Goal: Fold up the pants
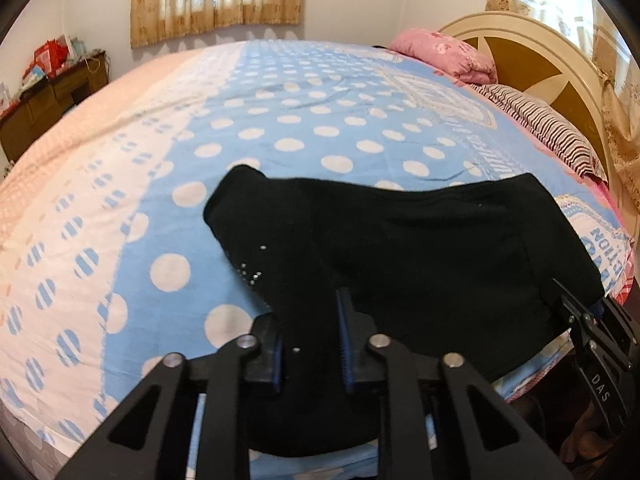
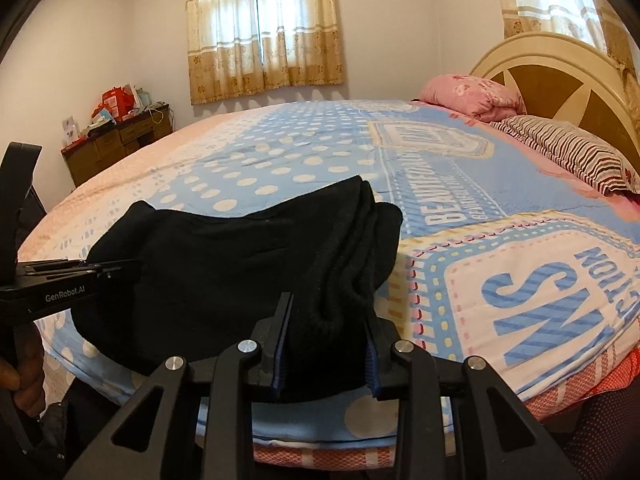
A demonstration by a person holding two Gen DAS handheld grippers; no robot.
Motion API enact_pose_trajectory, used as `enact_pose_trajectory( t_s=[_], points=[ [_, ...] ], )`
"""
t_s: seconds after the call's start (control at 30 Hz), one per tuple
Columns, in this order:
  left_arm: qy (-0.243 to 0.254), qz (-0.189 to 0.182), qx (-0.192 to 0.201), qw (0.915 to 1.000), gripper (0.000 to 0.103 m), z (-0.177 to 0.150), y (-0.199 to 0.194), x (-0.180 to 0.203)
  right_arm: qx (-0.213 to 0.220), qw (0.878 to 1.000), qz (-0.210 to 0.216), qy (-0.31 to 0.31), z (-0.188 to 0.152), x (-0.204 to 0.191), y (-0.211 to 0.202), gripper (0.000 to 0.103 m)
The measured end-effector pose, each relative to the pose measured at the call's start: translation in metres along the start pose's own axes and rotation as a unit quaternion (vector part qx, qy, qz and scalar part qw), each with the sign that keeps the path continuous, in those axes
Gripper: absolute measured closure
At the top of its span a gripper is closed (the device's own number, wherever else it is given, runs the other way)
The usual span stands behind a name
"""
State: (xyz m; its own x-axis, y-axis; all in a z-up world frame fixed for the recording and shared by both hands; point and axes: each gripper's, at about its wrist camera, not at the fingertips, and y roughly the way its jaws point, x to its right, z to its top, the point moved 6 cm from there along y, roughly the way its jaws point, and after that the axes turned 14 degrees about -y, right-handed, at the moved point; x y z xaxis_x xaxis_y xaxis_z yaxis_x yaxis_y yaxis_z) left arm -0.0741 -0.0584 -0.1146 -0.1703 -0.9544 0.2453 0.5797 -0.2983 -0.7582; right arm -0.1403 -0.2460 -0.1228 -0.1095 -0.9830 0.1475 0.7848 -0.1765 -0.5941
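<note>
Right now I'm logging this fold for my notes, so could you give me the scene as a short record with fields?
garment: black fabric pants, partly folded, near the bed's front edge
surface: bed with blue polka-dot sheet
left claw: shut on the pants' left end
right claw: shut on a bunched stack of layers at the pants' right end
pillows: pink floral pillow and striped pillow, by the cream and brown wooden headboard
background: brown wooden cabinet in the far left corner, curtained window
</note>
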Motion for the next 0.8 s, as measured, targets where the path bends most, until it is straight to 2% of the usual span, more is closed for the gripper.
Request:
enact_pose_trajectory(
  t_s=[0.17,0.23,0.3,0.37,0.4,0.57,0.7,0.8],
  points=[
    [0.000,-0.005,0.001,1.0000,0.084,0.005,-0.003,0.000,0.003,1.000,-0.007,-0.004,0.003,0.001,-0.003,0.072],
    [-0.011,-0.007,-0.009,0.9999,0.073,0.006,0.001,-0.004,-0.004,1.000,-0.012,0.006,0.000,0.006,0.000,0.072],
    [-0.052,-0.025,-0.015,0.9982,0.048,0.009,0.001,-0.018,-0.013,0.999,-0.018,0.025,-0.006,0.014,0.005,0.072],
    [-0.073,-0.028,-0.008,0.9969,0.029,0.014,-0.002,-0.030,-0.022,0.999,-0.016,0.046,-0.012,0.020,0.010,0.072],
    [-0.081,-0.026,-0.002,0.9963,0.024,0.016,-0.004,-0.037,-0.025,0.998,-0.014,0.055,-0.015,0.022,0.013,0.072],
    [-0.094,-0.025,-0.006,0.9952,0.019,0.017,0.001,-0.042,-0.028,0.998,-0.010,0.061,-0.018,0.024,0.017,0.072],
    [-0.120,-0.047,-0.055,0.9901,0.018,0.004,0.023,-0.037,-0.031,0.997,-0.006,0.065,-0.022,0.024,0.019,0.072],
    [-0.124,-0.051,-0.045,0.9899,0.016,-0.002,0.023,-0.032,-0.031,0.997,-0.005,0.065,-0.023,0.024,0.020,0.072]
  ],
)
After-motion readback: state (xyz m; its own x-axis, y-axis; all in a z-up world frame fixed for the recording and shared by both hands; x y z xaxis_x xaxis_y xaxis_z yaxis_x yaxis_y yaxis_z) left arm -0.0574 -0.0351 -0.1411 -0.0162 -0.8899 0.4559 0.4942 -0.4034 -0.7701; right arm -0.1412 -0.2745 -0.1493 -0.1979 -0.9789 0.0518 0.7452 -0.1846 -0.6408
